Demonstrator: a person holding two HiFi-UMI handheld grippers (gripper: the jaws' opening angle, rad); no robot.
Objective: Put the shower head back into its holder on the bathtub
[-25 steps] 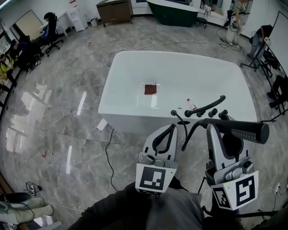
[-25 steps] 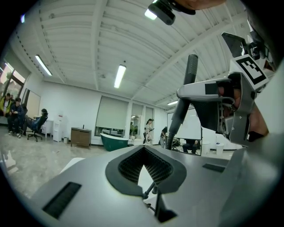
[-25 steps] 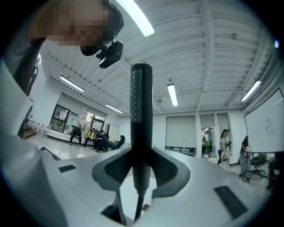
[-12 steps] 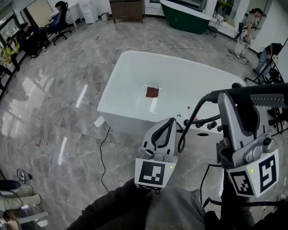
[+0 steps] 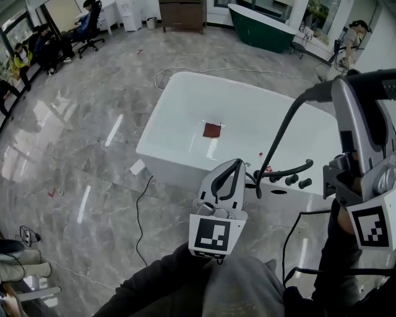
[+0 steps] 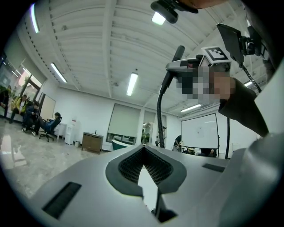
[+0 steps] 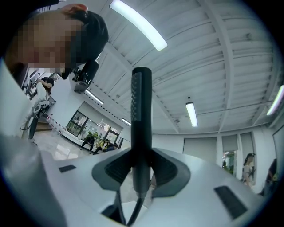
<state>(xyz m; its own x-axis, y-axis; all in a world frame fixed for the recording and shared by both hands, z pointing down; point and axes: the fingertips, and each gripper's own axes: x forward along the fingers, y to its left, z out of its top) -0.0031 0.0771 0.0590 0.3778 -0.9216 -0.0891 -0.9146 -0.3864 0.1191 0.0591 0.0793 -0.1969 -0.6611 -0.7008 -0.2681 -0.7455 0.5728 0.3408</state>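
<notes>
The white bathtub (image 5: 179, 114) stands mid-floor in the head view. Black faucet fittings (image 5: 286, 171) with two knobs sit on its near right rim. My right gripper (image 5: 356, 86) is raised high at the right, shut on the black stick-shaped shower head (image 5: 377, 79). Its black hose (image 5: 279, 141) curves down to the fittings. In the right gripper view the shower head (image 7: 141, 111) stands upright between the pads of the right gripper (image 7: 142, 166). My left gripper (image 5: 234, 166) hovers over the tub's near rim, shut and empty; the left gripper view shows its tips (image 6: 143, 153) closed.
A red-brown square (image 5: 212, 129) lies on the tub floor. A dark green tub (image 5: 260, 25) and a wooden cabinet (image 5: 182, 13) stand at the back. People sit at the far left (image 5: 25, 56). A black cable (image 5: 143, 210) trails over the marble floor.
My right gripper has lifted the shower head upward and to the right, pulling the hose taut. The left gripper has stayed shut near the tub's rim.
</notes>
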